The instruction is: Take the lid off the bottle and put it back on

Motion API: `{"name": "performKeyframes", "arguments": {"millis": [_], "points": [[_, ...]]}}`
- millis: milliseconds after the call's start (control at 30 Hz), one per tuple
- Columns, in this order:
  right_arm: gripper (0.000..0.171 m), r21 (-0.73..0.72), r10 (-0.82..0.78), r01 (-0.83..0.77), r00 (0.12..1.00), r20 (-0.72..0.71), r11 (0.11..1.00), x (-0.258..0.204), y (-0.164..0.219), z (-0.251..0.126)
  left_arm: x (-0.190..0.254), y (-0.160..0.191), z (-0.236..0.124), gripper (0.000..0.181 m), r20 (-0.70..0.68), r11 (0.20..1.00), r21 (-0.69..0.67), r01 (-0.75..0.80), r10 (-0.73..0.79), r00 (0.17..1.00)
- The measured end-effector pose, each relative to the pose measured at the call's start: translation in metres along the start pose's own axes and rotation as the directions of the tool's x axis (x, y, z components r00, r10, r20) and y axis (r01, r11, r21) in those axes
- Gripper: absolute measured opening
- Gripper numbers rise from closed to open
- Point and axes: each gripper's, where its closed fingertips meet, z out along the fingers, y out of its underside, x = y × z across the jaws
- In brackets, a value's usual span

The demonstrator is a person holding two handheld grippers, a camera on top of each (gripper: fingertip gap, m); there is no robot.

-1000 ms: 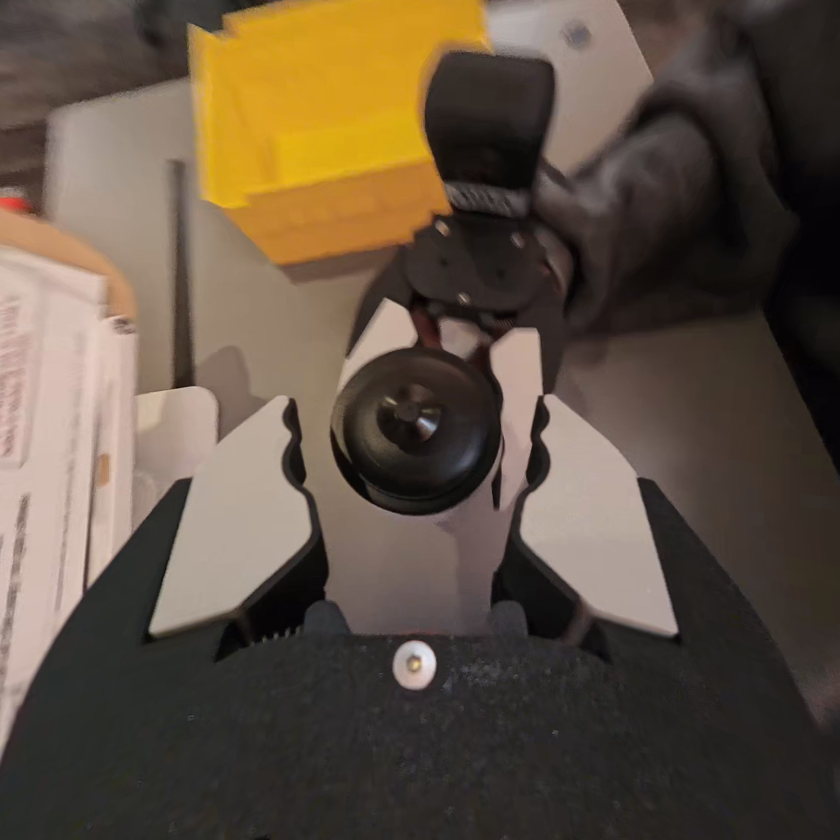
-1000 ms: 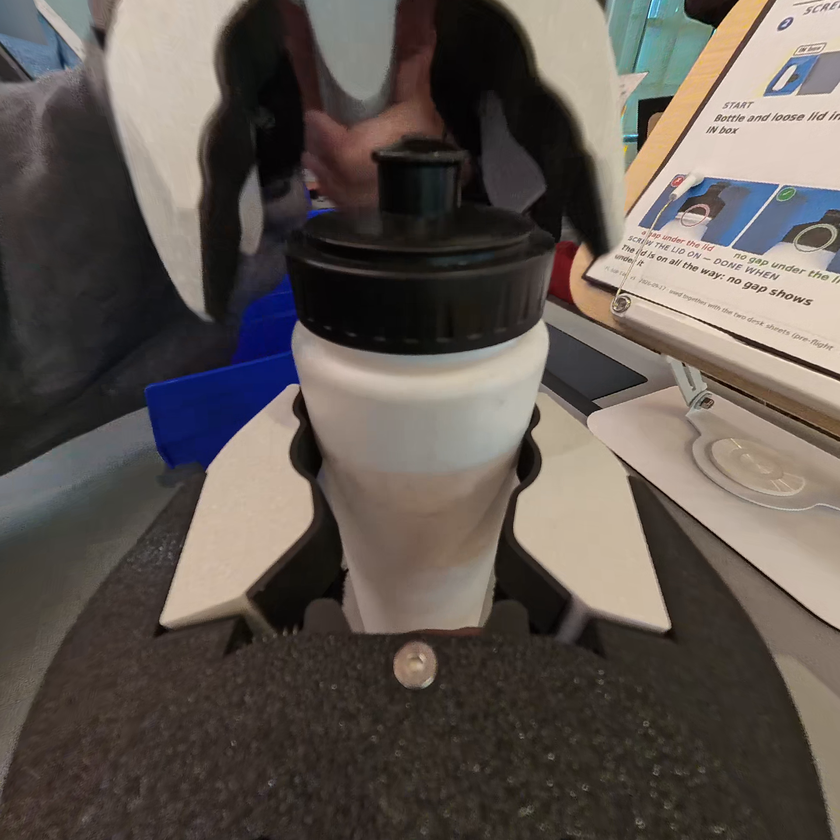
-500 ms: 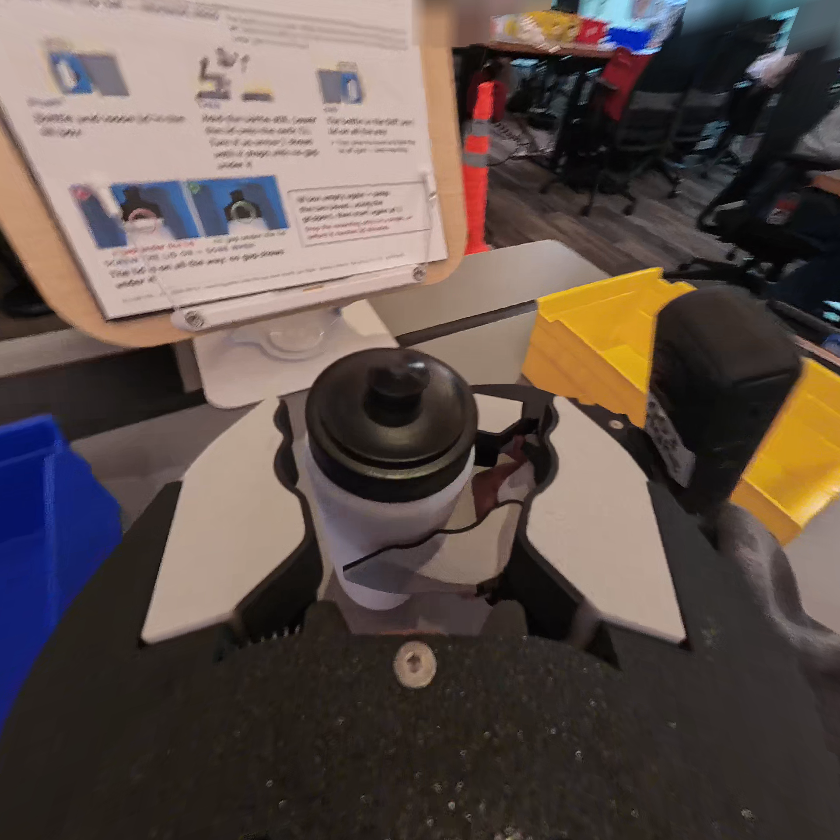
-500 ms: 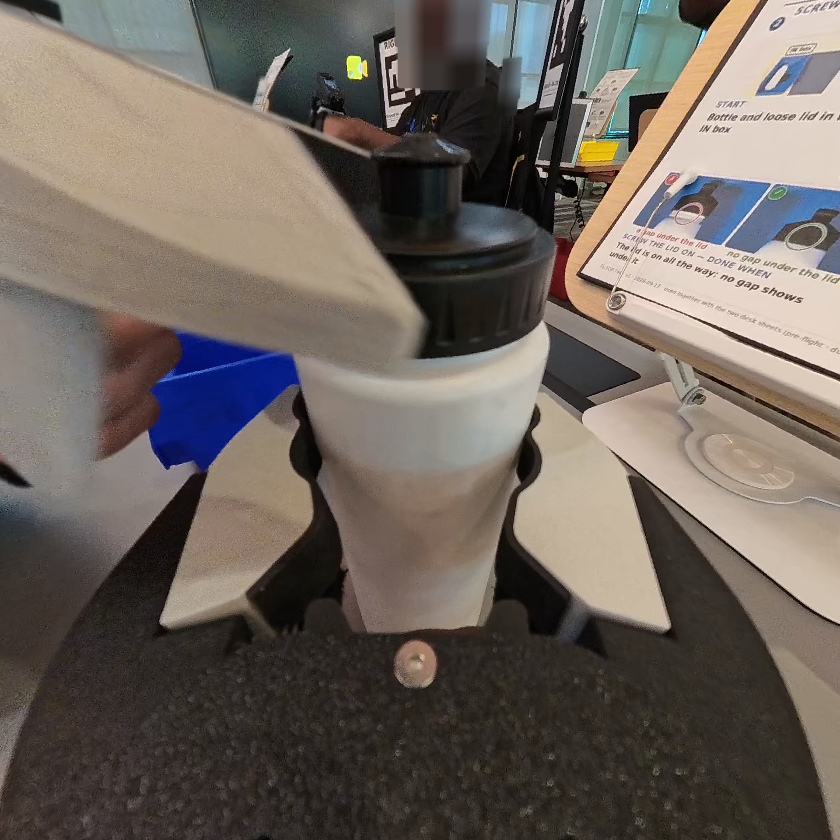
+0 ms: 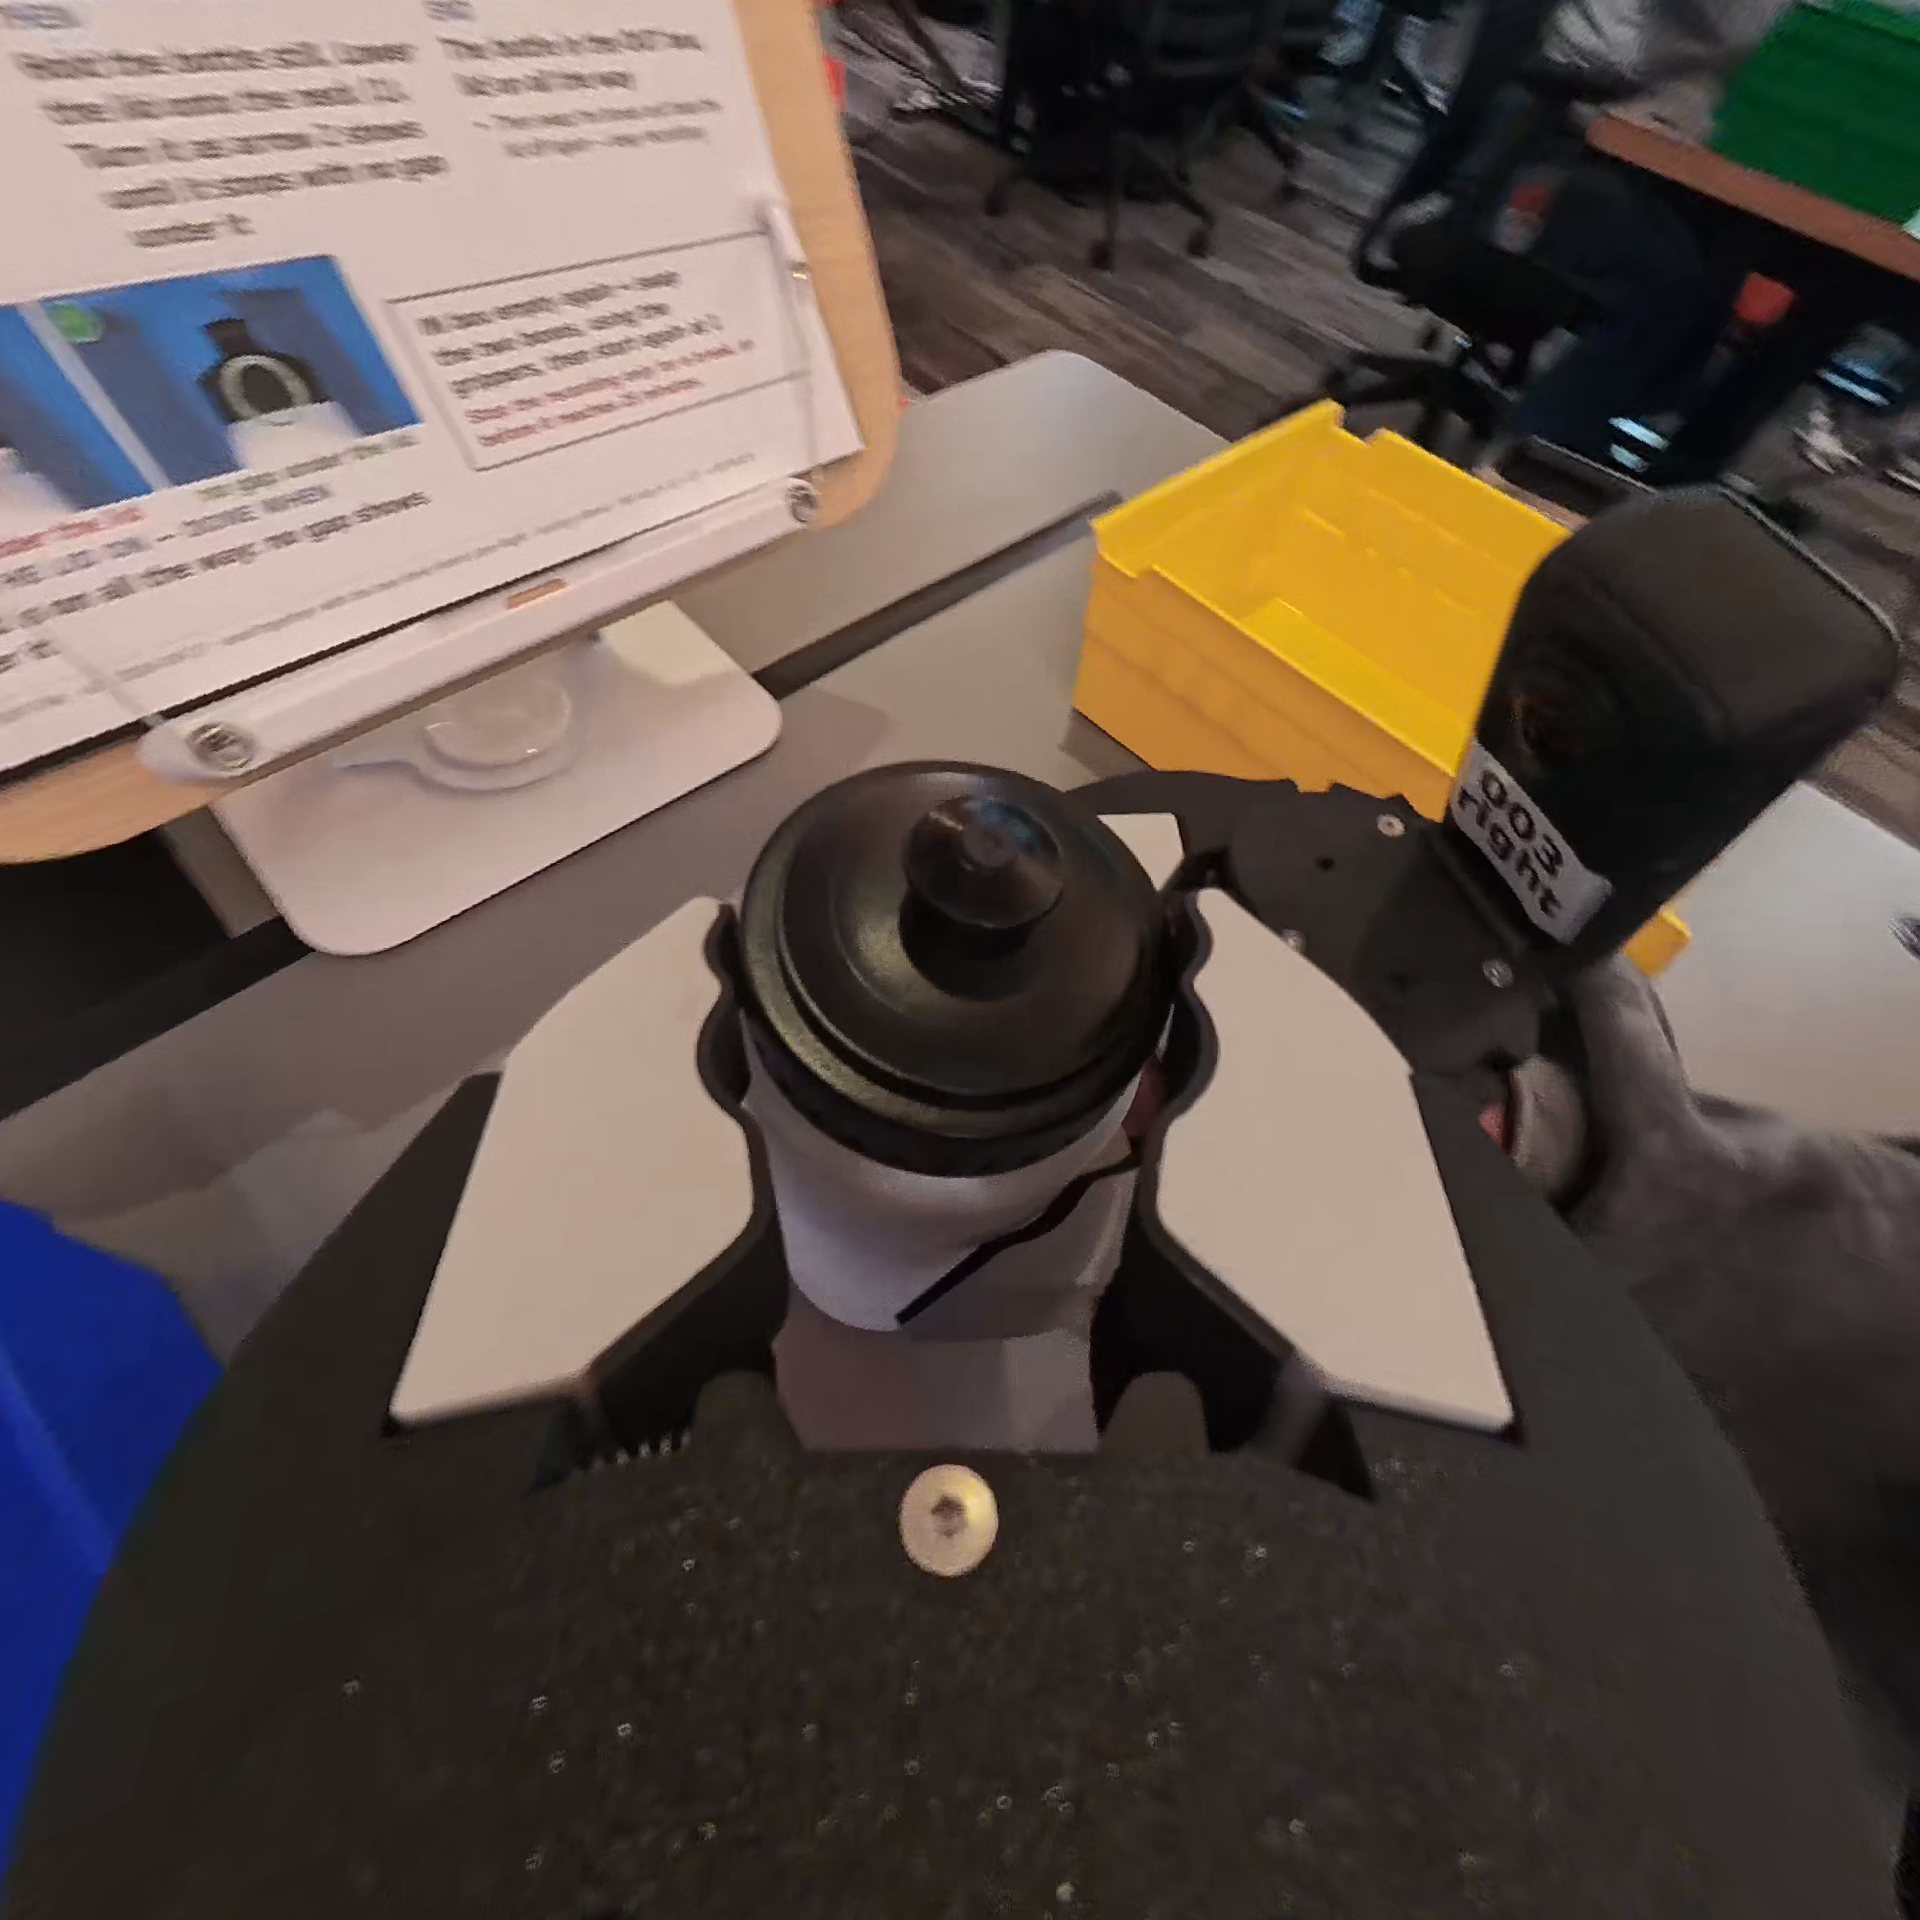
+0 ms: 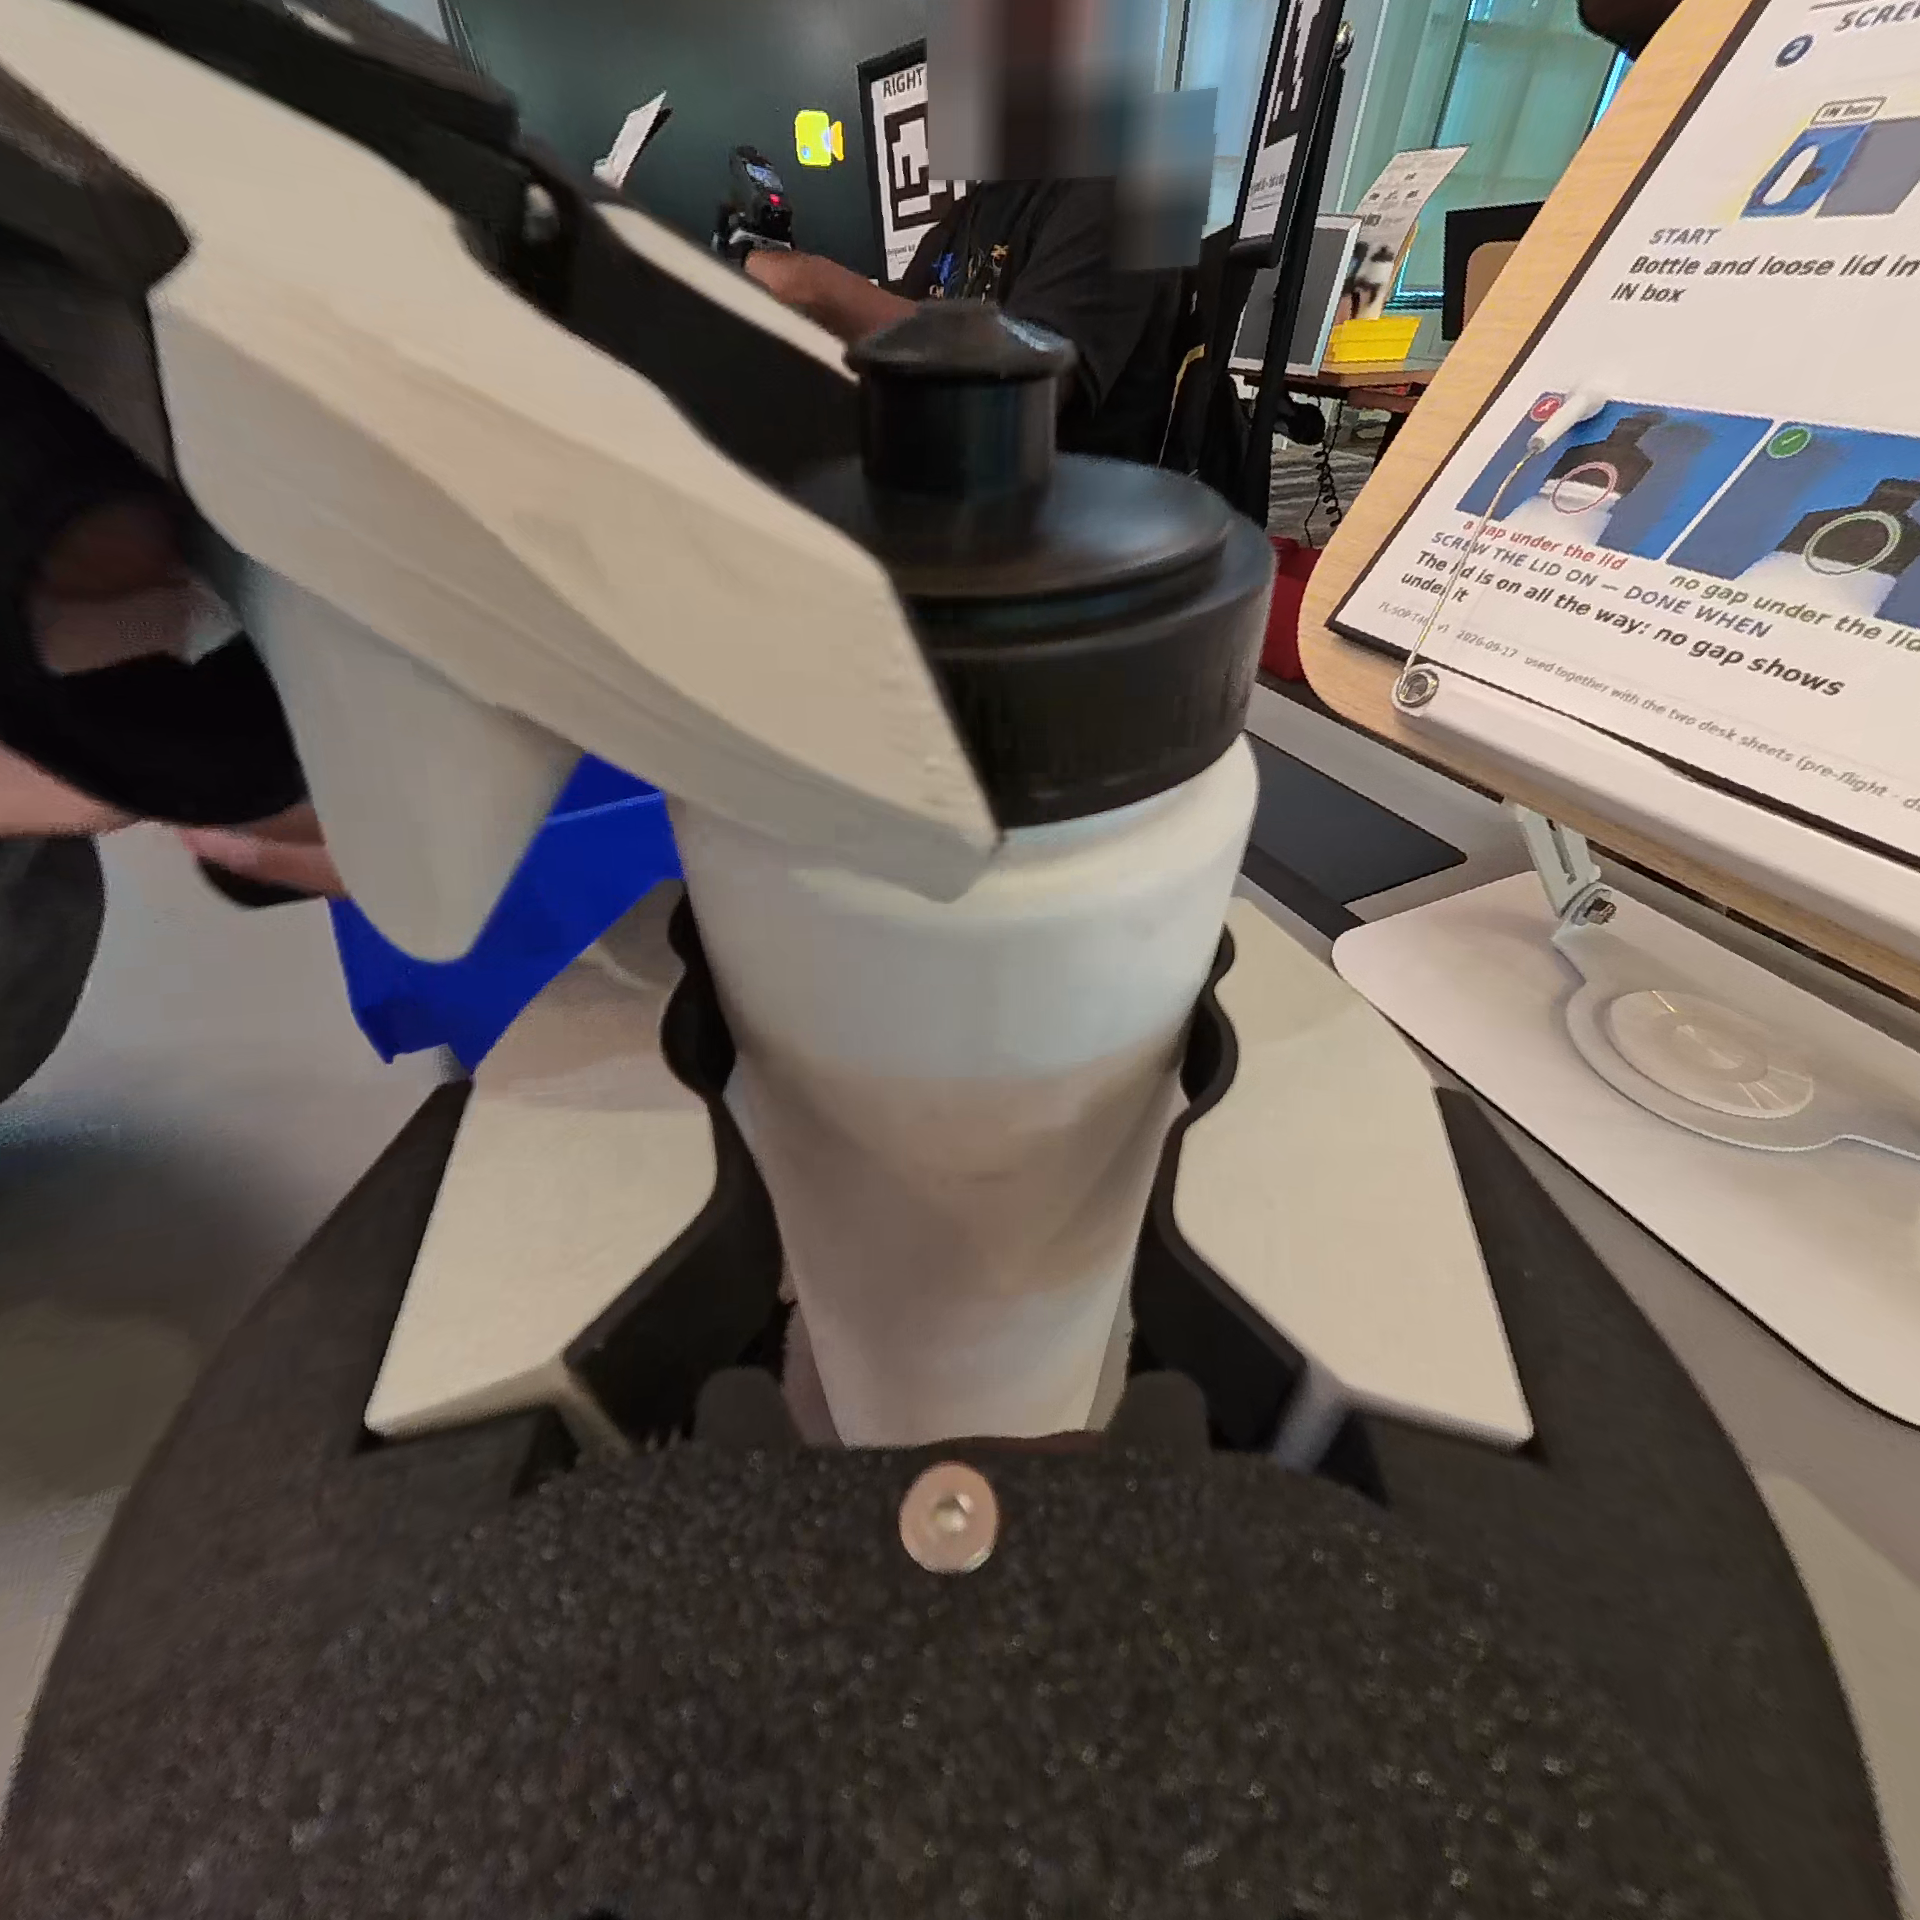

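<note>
White bottle (image 6: 966, 1039), upright, body clamped between the fingers of the right gripper (image 6: 951, 1049); black lid (image 5: 951, 971) with pull spout seated on its neck. Left gripper (image 5: 951, 997) comes in at lid height, its white fingers (image 5: 613, 1143) set either side of the lid and close against its rim, though whether they truly pinch it I cannot tell. Surrounding items on the grey table (image 5: 987, 436): yellow bin (image 5: 1278, 644) behind the bottle, blue bin (image 6: 499, 935) to the side, instruction sheet on a tilted wooden board (image 6: 1558, 364) with white stand.
</note>
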Motion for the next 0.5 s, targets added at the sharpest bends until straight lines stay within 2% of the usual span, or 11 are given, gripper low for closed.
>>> {"name": "performKeyframes", "arguments": {"millis": [100, 233, 500], "points": [[0.087, -0.004, 0.001, -0.001, 1.0, -0.004, 1.0, 0.0, 0.0, 0.0, 0.002, 0.002, -0.001, 0.078, -0.149, 0.995, -0.064, -0.078, 0.068, 0.986], [0.087, -0.011, 0.009, -0.009, 1.0, -0.008, 1.0, 0.002, 0.0, 0.001, 0.004, 0.005, -0.001, 0.078, -0.341, 0.966, -0.149, -0.213, 0.152, 0.928], [0.086, -0.014, 0.017, -0.018, 1.0, -0.017, 1.0, 0.004, 0.0, 0.002, 0.005, 0.011, -0.005, 0.078, -0.64, 0.852, -0.165, -0.497, 0.291, 0.712]]}}
